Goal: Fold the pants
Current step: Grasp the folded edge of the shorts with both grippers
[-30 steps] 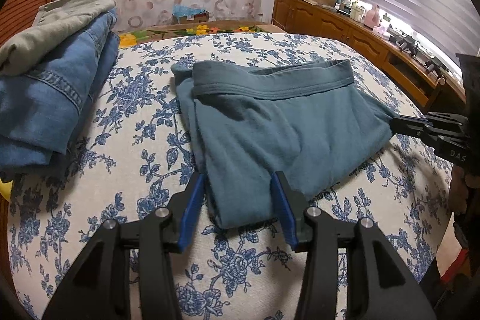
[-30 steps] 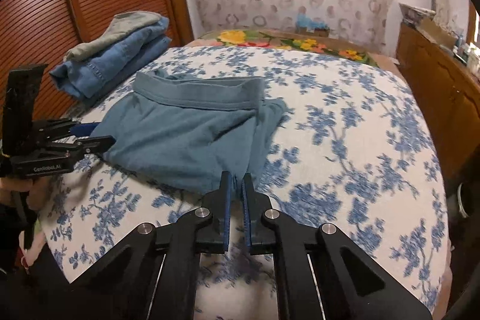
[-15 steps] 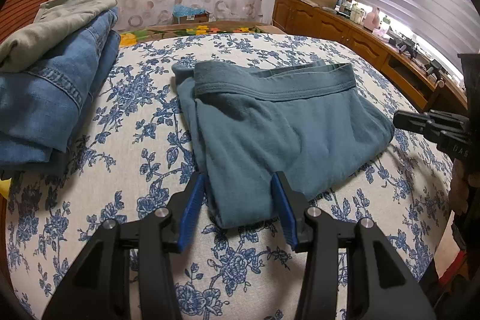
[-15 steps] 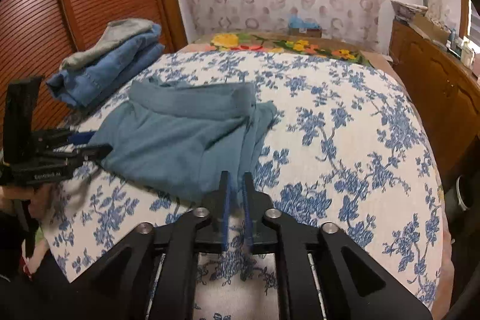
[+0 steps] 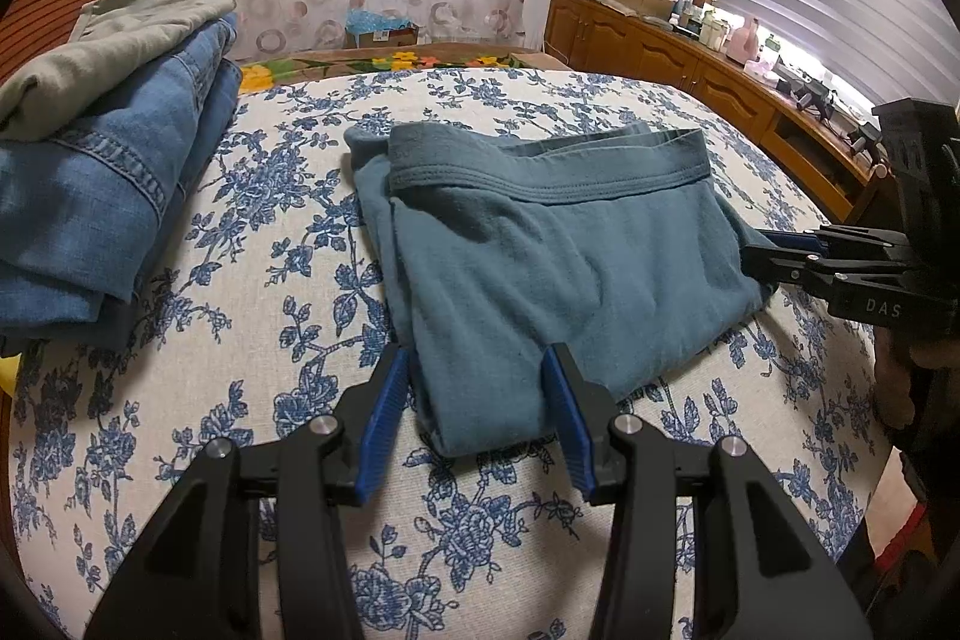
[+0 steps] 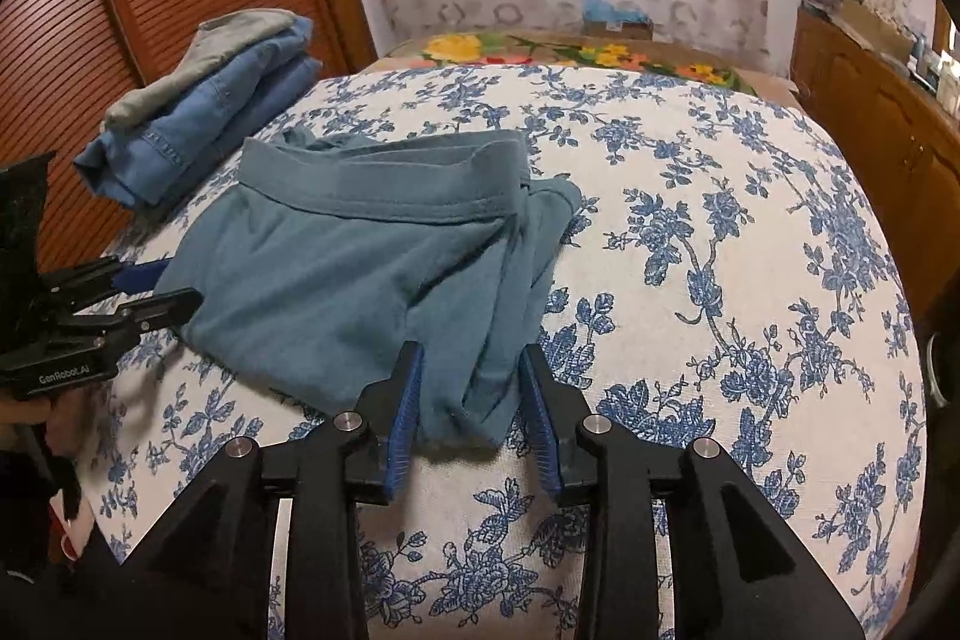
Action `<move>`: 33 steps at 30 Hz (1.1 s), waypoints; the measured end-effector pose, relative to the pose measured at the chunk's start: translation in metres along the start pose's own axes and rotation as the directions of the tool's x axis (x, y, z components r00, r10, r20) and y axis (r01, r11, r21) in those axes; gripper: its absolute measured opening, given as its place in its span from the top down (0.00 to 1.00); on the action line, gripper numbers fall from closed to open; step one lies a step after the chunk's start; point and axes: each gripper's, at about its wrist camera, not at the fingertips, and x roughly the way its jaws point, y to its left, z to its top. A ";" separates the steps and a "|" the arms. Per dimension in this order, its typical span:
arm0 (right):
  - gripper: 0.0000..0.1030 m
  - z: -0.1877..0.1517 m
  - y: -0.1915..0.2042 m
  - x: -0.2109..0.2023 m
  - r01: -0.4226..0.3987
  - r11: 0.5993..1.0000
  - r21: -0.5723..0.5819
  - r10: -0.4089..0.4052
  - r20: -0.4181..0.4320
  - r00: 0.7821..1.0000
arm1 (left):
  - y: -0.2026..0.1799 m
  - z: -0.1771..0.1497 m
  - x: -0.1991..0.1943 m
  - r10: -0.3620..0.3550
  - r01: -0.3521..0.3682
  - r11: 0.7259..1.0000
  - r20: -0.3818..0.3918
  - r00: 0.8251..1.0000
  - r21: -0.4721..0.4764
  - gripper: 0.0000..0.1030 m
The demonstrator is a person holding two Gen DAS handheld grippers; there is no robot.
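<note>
Looking at both wrist views, the big change is on the right: the right claw [image 6: 471, 394] was pinched shut a second ago and its jaws are opening now, with the near corner of the teal pants [image 6: 372, 274] sitting loose between the pads, not squeezed. The left claw [image 5: 474, 418] hasn't budged, still parked about half open with the other near corner of the pants [image 5: 540, 268] between its fingers, nothing clamped that I can see. My read is that a fold just got laid down and let go, so the pants are resting on their own in a compact bundle, waistband at the far side, in the middle of the bed [image 6: 720, 280]. Probably one more fold or a move to the pile next, just guessing.

Count: one pair of teal pants, two claws, one pile [image 5: 108, 148] at the far left of the bed with two blue denim pieces and one grey-green piece on top.
</note>
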 end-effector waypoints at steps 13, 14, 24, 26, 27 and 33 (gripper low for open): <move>0.94 -0.001 0.012 0.001 -0.045 0.998 -0.041 0.045 -0.002 0.999 | -0.003 -0.001 -0.007 -0.026 0.026 1.000 0.027 0.999 -0.002 0.91; 0.95 -0.001 0.012 0.001 -0.046 0.998 -0.039 0.046 0.000 0.999 | -0.005 -0.001 -0.008 -0.024 0.024 1.000 0.026 0.999 0.000 0.91; 0.95 -0.018 0.016 -0.022 -0.069 0.997 -0.040 0.069 0.016 0.997 | -0.014 -0.016 -0.030 -0.056 0.056 0.998 0.033 0.998 0.008 0.93; 0.95 -0.025 0.017 -0.028 -0.077 0.996 -0.037 0.077 0.017 0.997 | -0.018 -0.021 -0.037 -0.060 0.059 0.998 0.033 0.998 0.012 0.93; 0.95 -0.028 0.018 -0.031 -0.080 0.996 -0.035 0.081 0.018 0.997 | -0.019 -0.024 -0.039 -0.063 0.063 0.998 0.033 0.997 0.014 0.93; 0.95 -0.044 0.022 -0.050 -0.087 0.996 -0.037 0.088 0.032 0.996 | -0.028 -0.038 -0.054 -0.074 0.074 0.997 0.030 0.997 0.019 0.93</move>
